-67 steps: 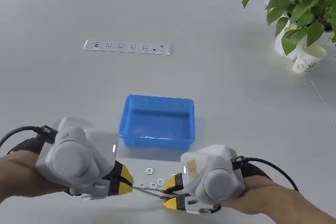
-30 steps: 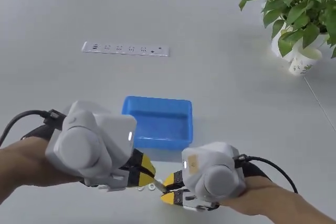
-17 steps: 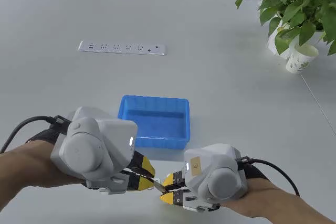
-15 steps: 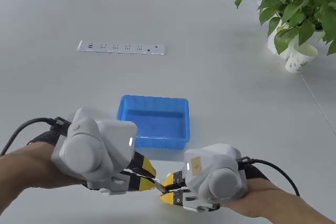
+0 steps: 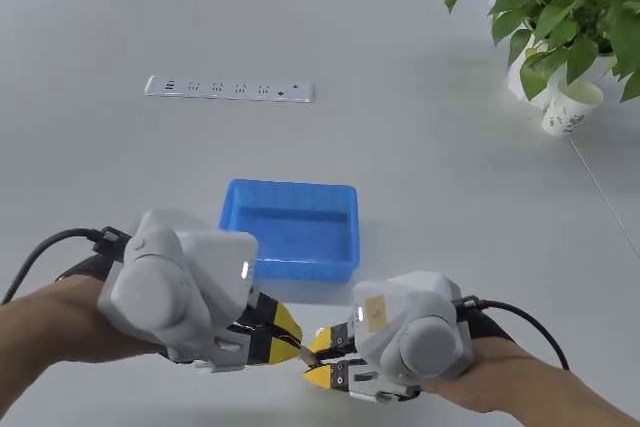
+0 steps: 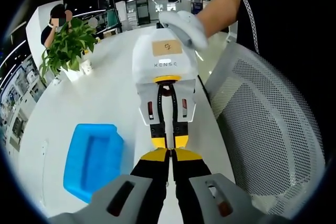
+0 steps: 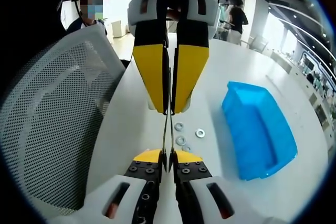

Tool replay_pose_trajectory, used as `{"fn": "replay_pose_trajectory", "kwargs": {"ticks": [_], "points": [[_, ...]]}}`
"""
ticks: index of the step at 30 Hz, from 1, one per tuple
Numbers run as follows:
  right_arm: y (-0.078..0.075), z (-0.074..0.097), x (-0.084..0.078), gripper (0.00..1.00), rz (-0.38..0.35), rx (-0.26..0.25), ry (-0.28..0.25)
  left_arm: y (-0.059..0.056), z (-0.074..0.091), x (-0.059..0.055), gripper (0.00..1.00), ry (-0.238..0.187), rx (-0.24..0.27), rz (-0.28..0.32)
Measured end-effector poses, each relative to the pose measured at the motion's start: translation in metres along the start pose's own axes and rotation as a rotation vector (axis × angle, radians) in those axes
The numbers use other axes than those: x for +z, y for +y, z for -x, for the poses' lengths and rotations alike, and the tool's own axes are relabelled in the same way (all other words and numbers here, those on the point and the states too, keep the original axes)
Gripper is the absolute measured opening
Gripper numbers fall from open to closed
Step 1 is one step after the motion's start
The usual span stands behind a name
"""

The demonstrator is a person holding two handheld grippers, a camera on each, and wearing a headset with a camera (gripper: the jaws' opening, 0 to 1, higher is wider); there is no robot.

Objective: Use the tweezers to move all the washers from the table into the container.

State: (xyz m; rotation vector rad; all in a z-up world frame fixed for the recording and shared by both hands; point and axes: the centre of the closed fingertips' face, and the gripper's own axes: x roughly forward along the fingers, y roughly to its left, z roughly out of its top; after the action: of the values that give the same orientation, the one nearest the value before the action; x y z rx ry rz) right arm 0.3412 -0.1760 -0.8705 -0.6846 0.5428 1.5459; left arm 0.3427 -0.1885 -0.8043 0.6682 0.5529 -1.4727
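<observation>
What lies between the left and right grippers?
In the right gripper view, thin silver metal tweezers bridge them, clamped by the right gripper and the left gripper.

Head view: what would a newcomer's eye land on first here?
The left gripper and right gripper meet tip to tip at the near edge of the table, both sets of fingers shut on the thin tweezers between them. Just behind sits the bright blue container; a few washers lie on the table beside the tweezers.
</observation>
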Motion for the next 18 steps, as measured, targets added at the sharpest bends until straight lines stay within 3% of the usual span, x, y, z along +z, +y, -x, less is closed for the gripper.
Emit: {"fn": "replay_pose_trajectory", "kwargs": {"ticks": [18], "points": [[-0.015,0.001,0.003,0.12,0.009,-0.041,-0.013,0.014,0.004,0.005,0.06,0.007,0.009,-0.018]]}}
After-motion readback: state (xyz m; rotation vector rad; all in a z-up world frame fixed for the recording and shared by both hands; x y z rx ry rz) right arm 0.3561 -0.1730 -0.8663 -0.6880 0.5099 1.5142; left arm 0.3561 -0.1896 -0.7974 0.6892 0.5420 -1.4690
